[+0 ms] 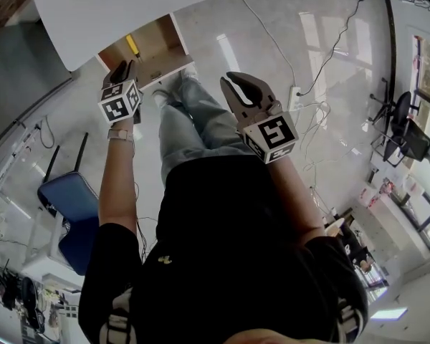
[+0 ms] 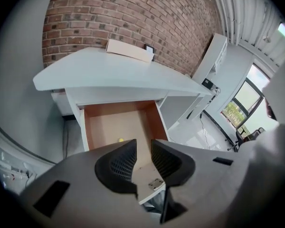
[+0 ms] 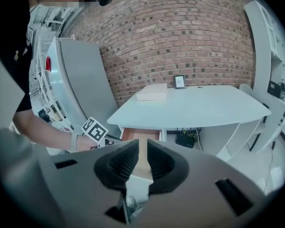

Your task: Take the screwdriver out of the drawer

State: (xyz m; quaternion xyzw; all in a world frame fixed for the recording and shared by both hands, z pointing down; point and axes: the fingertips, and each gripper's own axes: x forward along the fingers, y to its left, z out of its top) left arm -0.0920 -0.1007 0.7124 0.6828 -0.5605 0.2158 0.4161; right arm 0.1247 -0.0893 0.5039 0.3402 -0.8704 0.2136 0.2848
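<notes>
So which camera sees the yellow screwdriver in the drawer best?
The head view. It looks down into the open drawer, so the screwdriver shows as a whole yellow stick. In the left gripper view only a small yellow speck of it shows. The right gripper view sees the drawer from low down, and no screwdriver shows there.

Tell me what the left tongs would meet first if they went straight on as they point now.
Most likely the bare wooden floor of the open drawer, near its front edge. The left tongs stand open with nothing between them; the screwdriver lies just left of that line. Depth is unclear.
</notes>
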